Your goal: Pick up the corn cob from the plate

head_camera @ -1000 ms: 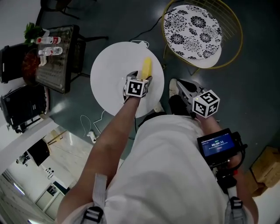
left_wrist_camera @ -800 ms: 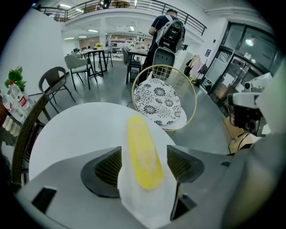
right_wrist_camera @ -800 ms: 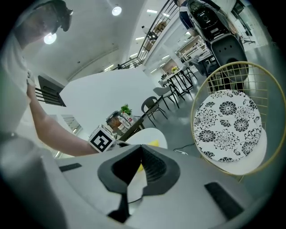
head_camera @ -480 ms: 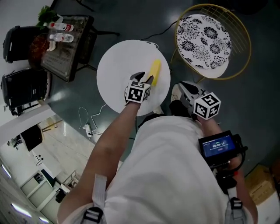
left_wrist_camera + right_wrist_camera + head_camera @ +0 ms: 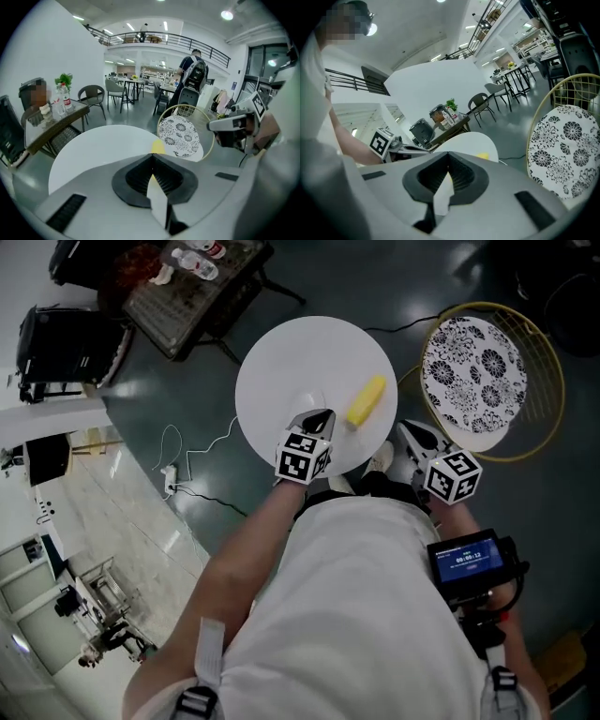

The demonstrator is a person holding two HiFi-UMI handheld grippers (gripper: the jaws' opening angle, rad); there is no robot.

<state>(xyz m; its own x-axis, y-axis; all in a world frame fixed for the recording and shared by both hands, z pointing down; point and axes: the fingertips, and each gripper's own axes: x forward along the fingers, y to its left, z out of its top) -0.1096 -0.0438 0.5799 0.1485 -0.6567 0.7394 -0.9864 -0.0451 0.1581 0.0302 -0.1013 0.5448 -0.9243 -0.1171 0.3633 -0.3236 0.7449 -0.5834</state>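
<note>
The yellow corn cob [image 5: 366, 400] lies on the round white table top [image 5: 300, 352], which fills the place of a plate. My left gripper [image 5: 317, 420] hangs over the table's near edge, a little to the left of the cob and apart from it. Its jaws are shut with nothing between them. In the left gripper view only the tip of the cob [image 5: 157, 147] peeks out beyond the closed jaws. My right gripper [image 5: 415, 435] hovers off the table's right edge, shut and empty. From the right gripper view the cob [image 5: 483, 155] is a small yellow spot on the table.
A gold wire chair with a black-and-white flowered cushion [image 5: 475, 371] stands right of the table. A dark side table with bottles [image 5: 192, 282] and a black appliance [image 5: 66, 334] are at the upper left. Cables [image 5: 183, 474] trail over the floor. A person [image 5: 190, 75] stands far back.
The left gripper's jaws, open around the cob a second ago, have shut without it. The gripper has lifted and drawn away, and the cob now lies to its right on the table.
</note>
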